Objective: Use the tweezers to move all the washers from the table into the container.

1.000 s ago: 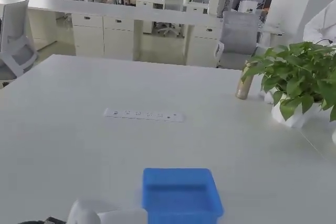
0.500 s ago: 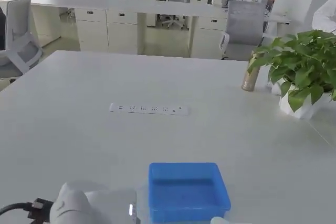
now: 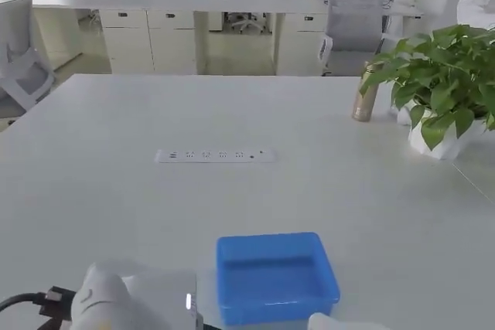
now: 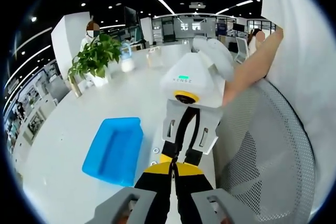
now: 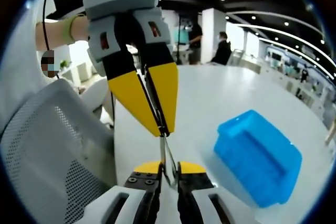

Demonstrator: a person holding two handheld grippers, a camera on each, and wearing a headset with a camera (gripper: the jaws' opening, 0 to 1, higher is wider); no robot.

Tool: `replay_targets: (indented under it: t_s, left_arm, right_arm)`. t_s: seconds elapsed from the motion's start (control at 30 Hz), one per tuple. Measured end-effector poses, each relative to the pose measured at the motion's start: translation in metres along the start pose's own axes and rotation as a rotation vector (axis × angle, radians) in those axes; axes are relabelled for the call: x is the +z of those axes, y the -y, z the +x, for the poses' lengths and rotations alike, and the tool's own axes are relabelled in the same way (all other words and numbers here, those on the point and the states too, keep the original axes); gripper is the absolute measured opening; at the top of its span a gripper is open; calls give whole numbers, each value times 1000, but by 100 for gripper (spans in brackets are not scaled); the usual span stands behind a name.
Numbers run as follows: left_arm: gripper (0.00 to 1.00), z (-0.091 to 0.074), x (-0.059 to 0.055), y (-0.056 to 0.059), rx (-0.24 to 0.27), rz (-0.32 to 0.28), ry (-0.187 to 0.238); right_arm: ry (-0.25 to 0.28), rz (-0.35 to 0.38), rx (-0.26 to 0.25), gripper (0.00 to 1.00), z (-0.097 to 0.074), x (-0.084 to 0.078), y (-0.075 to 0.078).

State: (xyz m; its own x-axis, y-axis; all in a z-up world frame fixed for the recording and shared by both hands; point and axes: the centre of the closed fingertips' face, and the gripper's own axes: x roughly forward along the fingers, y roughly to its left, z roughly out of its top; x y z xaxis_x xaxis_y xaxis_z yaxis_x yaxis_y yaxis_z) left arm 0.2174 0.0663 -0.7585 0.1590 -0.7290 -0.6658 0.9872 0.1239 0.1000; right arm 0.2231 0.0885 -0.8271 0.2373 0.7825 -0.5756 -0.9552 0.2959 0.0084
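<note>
Left gripper and right gripper rose over white table, fingers clamping tweezers.

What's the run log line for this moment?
left hand-held gripper: shut on tweezers | right hand-held gripper: shut on tweezers | blue container: on table | washers: beside container

Open-plan office: white cabinet desks, a grey chair, leafy potted plant, strip lights overhead.
</note>
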Motion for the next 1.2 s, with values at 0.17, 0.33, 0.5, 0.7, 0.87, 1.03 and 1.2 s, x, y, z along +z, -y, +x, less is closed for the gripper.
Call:
replay_targets:
  t_s: [0.17, 0.33, 0.5, 0.7, 0.87, 1.03, 1.2]
  left_arm:
    - [0, 1, 1, -2, -20, -11, -2]
    - [0, 3, 2, -3, -29, -4, -10]
    - [0, 3, 2, -6, -34, -17, -13]
    - [0, 5, 3, -3, -61, -9, -19]
    - [0, 6, 4, 0, -89, 15, -29]
    - [0, 10, -1, 5, -110, 60, -77]
    - [0, 12, 2, 5, -107, 16, -50]
  right_arm:
    - [0, 15, -3, 7, -1, 0, 0]
    - [-15, 32, -7, 7, -1, -4, 1]
    - [-34, 41, -7, 7, -2, -9, 1]
    - [13, 50, 14, 13, -3, 2, -3]
    - [37, 34, 27, 15, -1, 7, -5]
    - [28, 28, 33, 11, -1, 4, -5]
    - [9, 0, 27, 4, -4, 1, -4]
